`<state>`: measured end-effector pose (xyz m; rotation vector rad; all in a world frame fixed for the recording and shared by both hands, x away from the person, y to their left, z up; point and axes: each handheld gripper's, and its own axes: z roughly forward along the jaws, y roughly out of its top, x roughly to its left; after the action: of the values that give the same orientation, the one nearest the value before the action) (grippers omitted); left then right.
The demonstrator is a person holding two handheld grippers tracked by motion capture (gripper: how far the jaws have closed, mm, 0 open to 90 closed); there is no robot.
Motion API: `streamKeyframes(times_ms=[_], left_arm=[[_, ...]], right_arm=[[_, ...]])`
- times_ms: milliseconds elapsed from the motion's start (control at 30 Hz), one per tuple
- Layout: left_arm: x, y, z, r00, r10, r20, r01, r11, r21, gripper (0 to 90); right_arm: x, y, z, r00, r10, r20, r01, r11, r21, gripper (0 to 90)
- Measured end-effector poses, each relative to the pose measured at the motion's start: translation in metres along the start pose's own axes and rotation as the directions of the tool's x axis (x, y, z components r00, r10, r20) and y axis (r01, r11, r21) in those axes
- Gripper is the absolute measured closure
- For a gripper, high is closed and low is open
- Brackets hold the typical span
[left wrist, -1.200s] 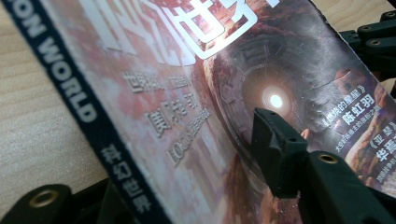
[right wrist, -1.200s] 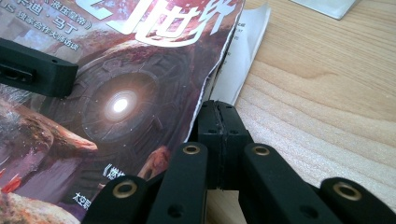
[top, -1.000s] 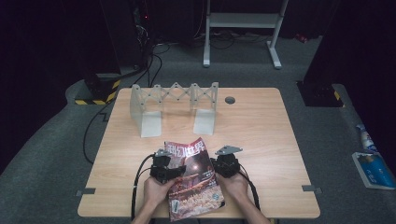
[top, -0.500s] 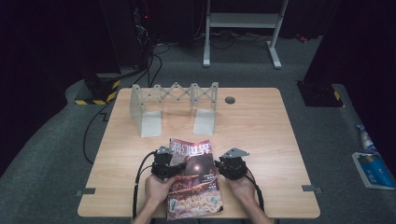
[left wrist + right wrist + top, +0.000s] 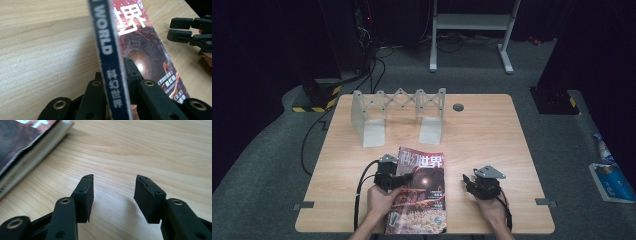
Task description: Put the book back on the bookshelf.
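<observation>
A magazine [image 5: 419, 192] with a dark red cover lies near the table's front edge, its left side lifted. My left gripper [image 5: 398, 179] is shut on its dark blue spine [image 5: 110, 62]; its jaws have just been closing on it, one on each side of the magazine [image 5: 150, 60]. My right gripper [image 5: 469, 182] rests to the right of the magazine, apart from it. Its jaws have just been opening and stand open [image 5: 113, 190] over bare wood, nothing between them. The magazine's page edge [image 5: 22, 140] lies to their left. In the left gripper view the right gripper [image 5: 185, 27] shows beyond the cover.
A grey folding rack [image 5: 399, 112] stands at the back left of the wooden table [image 5: 492, 135]. A round cable hole [image 5: 458, 107] lies beside it. Dark floor with cables and a metal frame [image 5: 472, 30] surrounds the table.
The right gripper let go of the magazine's right edge, opened and moved off to the right. The left gripper stayed on the spine and closed tighter.
</observation>
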<state>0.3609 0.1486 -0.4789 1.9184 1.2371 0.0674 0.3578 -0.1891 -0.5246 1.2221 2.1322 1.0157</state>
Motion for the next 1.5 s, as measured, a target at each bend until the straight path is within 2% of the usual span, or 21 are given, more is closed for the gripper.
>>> streamKeyframes(times_ms=[100,200,233,367,567,933,1100,1500], left_arm=[[-0.004,0.003,-0.004,0.9997,0.002,0.024,-0.002,0.9997,-0.026,83.4],[-0.009,0.005,-0.006,0.9994,0.024,0.025,-0.023,0.9992,-0.032,83.7],[-0.01,0.005,-0.007,0.9992,0.028,0.029,-0.027,0.9992,-0.031,83.7],[-0.013,0.008,-0.011,0.9983,0.034,0.047,-0.032,0.9987,-0.04,83.9],[-0.018,0.015,-0.02,0.9962,0.054,0.068,-0.05,0.9975,-0.049,83.9],[-0.035,0.033,-0.038,0.9896,0.128,0.065,-0.125,0.9907,-0.054,84.0],[-0.039,0.039,-0.049,0.9891,0.134,0.06,-0.13,0.9891,-0.069,83.9],[-0.036,0.058,-0.074,0.9886,0.144,0.042,-0.141,0.9867,-0.081,83.9]], right_arm=[[-0.008,-0.007,-0.003,0.9994,0.025,0.022,-0.026,0.9996,0.012,46.9],[-0.012,-0.011,-0.004,0.9985,0.037,0.041,-0.038,0.9991,0.02,42.3],[-0.012,-0.011,-0.004,0.9978,0.051,0.042,-0.051,0.9985,0.019,41.1],[-0.013,-0.014,-0.003,0.9972,0.058,0.048,-0.058,0.9983,-0.006,38.2],[-0.012,-0.016,-0.003,0.9966,0.062,0.055,-0.061,0.9979,-0.023,38.3],[-0.012,-0.016,-0.003,0.9968,0.059,0.054,-0.058,0.998,-0.023,38.3],[-0.012,-0.016,-0.003,0.9967,0.061,0.053,-0.06,0.998,-0.023,38.2],[-0.012,-0.016,-0.003,0.9967,0.061,0.053,-0.06,0.9979,-0.024,38.2]])
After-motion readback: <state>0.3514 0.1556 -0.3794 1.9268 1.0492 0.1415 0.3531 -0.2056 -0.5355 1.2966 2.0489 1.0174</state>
